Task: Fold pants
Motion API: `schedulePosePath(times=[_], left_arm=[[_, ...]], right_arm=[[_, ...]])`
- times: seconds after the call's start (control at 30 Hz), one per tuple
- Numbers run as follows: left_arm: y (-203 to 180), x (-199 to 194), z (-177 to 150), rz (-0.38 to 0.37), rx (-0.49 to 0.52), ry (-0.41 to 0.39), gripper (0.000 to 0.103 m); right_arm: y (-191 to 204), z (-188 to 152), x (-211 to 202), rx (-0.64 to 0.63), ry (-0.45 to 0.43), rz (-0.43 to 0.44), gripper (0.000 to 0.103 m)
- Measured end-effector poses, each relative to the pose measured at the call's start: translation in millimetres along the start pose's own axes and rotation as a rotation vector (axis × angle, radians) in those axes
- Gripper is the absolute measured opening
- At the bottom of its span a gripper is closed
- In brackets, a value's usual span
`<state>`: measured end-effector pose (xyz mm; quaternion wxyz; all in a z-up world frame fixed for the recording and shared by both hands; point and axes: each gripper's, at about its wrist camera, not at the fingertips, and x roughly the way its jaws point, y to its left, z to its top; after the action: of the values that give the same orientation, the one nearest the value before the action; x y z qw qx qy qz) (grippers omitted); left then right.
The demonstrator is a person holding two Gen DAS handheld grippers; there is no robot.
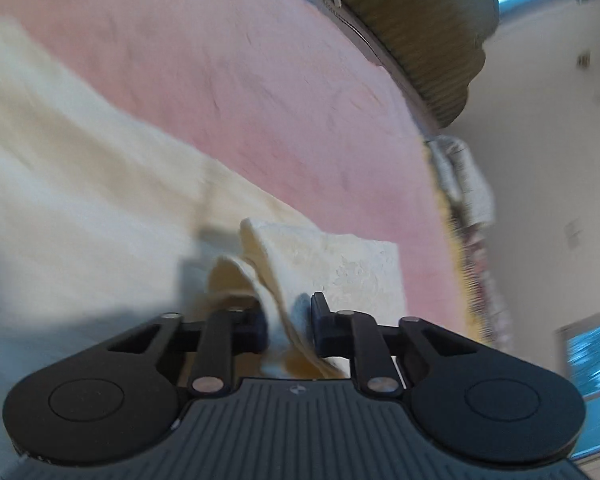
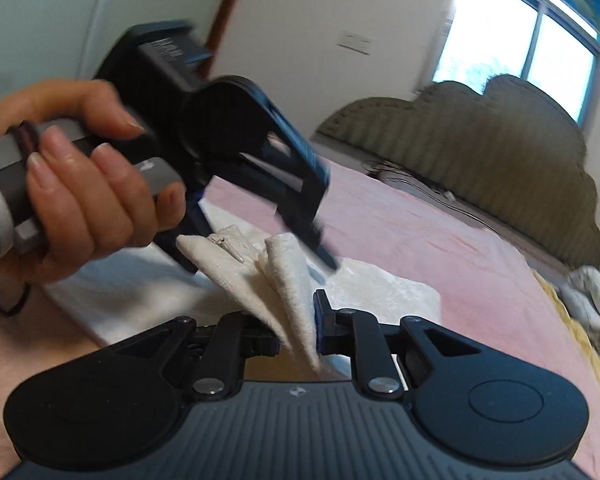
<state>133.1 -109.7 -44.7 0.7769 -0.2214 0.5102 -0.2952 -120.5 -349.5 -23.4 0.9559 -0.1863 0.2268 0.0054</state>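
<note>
- Pants [image 2: 284, 280], cream and textured, lie on a pink bed [image 2: 440, 240], one end lifted off the cover.
- Left claw [image 1: 289, 322] is pinched narrow on a bunched fold of that cloth; fabric fills the gap between its jaws.
- Right claw [image 2: 296, 330] is likewise clamped on a fold of the pants, close beside the left one, which a hand [image 2: 80, 184] grips by its handle.
- Step in hand, as I judge it: carrying the lifted end over to lay it on the rest of the garment.
- To do it well: keep both grips tight, spread the claws apart so the edge draws taut, move them level and together, and lay the end square on the flat part before letting go.
- Count: one pair of pants, two claws, one hand visible, one bed, one headboard [image 2: 500, 144].
</note>
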Motion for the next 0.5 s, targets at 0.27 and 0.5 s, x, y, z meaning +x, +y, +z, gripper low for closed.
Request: schedulePosePath(times=[0.27,0.5], left_arm=[[-0.8,-61.0,0.0,0.325,0.388,-0.241,0.012],[49.3,-66.4,-12.1,0.454,0.319,-0.182,0.045]], right_arm=[[62.7,33.1,26.6,-0.160,-0.096,0.158,0.016],[98.4,33.4,63.9,-0.186,0.006,0.223,0.029]])
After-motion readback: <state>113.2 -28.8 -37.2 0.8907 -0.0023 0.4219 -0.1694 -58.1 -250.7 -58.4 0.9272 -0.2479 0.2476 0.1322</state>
